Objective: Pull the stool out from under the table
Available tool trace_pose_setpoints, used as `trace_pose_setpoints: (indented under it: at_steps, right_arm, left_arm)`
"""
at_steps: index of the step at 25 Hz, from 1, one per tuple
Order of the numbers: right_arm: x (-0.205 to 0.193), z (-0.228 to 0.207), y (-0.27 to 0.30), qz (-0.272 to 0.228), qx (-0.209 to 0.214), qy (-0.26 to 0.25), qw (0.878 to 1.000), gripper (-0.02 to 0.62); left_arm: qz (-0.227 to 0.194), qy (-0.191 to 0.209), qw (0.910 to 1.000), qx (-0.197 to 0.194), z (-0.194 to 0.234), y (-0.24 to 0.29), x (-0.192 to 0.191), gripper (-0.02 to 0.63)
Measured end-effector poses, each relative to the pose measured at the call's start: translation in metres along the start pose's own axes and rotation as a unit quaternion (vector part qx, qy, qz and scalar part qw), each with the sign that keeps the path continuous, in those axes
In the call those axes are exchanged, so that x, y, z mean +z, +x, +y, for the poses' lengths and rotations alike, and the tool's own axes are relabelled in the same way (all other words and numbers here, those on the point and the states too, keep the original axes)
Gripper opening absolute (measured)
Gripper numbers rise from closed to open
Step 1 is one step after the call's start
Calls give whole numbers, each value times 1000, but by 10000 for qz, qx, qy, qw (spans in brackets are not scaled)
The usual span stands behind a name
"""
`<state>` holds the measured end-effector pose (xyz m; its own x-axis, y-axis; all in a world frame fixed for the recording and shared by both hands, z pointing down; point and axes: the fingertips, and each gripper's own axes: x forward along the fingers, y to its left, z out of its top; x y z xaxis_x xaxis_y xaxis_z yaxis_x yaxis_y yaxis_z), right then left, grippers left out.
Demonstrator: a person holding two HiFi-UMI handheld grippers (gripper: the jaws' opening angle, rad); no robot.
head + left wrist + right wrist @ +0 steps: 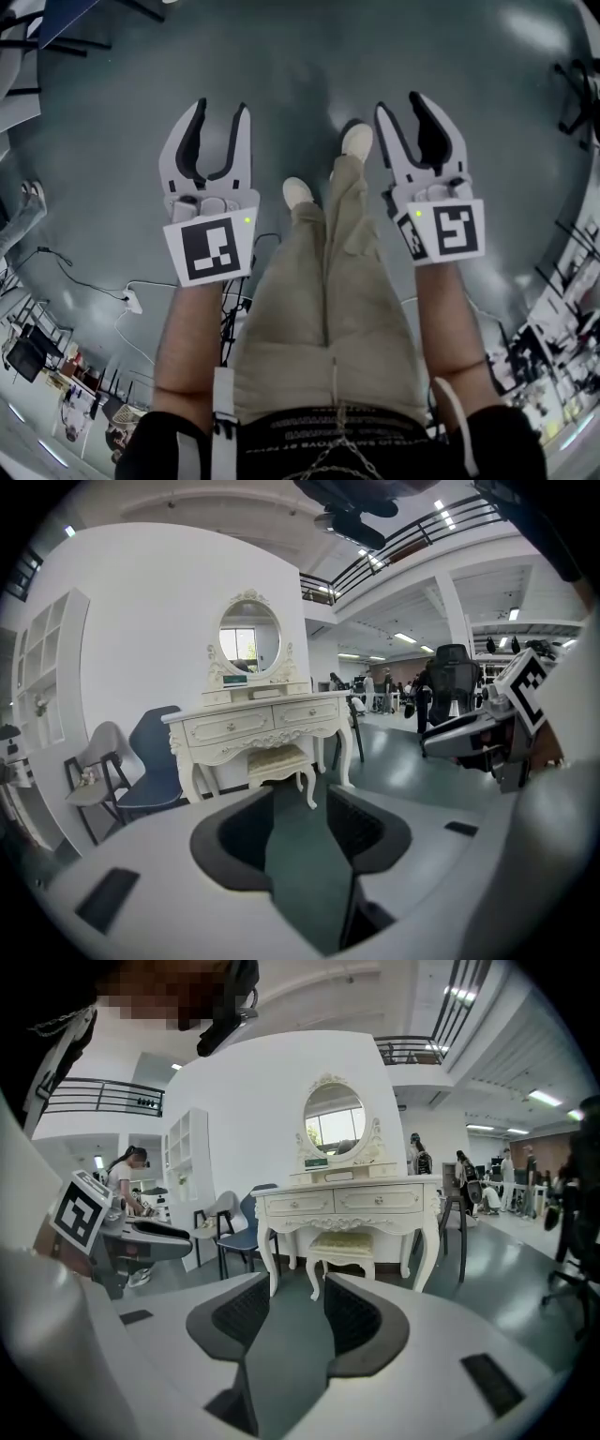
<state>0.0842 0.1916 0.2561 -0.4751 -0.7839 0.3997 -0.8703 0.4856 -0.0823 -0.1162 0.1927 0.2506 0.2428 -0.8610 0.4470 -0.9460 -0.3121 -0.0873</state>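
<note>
A cream stool (278, 758) with a padded seat stands tucked under the ornate cream dressing table (253, 724), some way ahead across the floor. The right gripper view shows the same stool (342, 1244) under the table (347, 1199). My left gripper (221, 108) and my right gripper (401, 103) are held side by side out in front of me, above the grey floor. Both are open, with only floor showing between the fingers, as seen for the left gripper (300, 803) and the right gripper (292, 1302). Neither touches anything.
A blue chair (159, 761) and a grey chair (98, 771) stand left of the table, against the white wall. An oval mirror (334, 1121) tops the table. A black office chair (453, 682) and people stand farther back. Cables (122, 295) trail on the floor by my legs (328, 281).
</note>
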Motion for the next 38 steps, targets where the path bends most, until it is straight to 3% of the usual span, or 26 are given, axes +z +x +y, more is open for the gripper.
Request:
trace_pose_setpoints:
  at_steps: [6,19,34,38]
  right_arm:
    - [-3,-6,20,35,143,-86,9999,164]
    - [36,-46,52,36,326,-135,9994,166]
    - [62,-121,107,140,691,-359,9969,166]
    - [63,-129,121,204,814,-186,9963,166]
  left_arm:
    - [-61,42,10000,-49,-3,18,16,163]
    - [-6,-34,10000,24,-9,66,47,163]
    - [289,-111,9987,403,-8,137,72,163]
    - [284,-142,9982,510,-7,152,75,163]
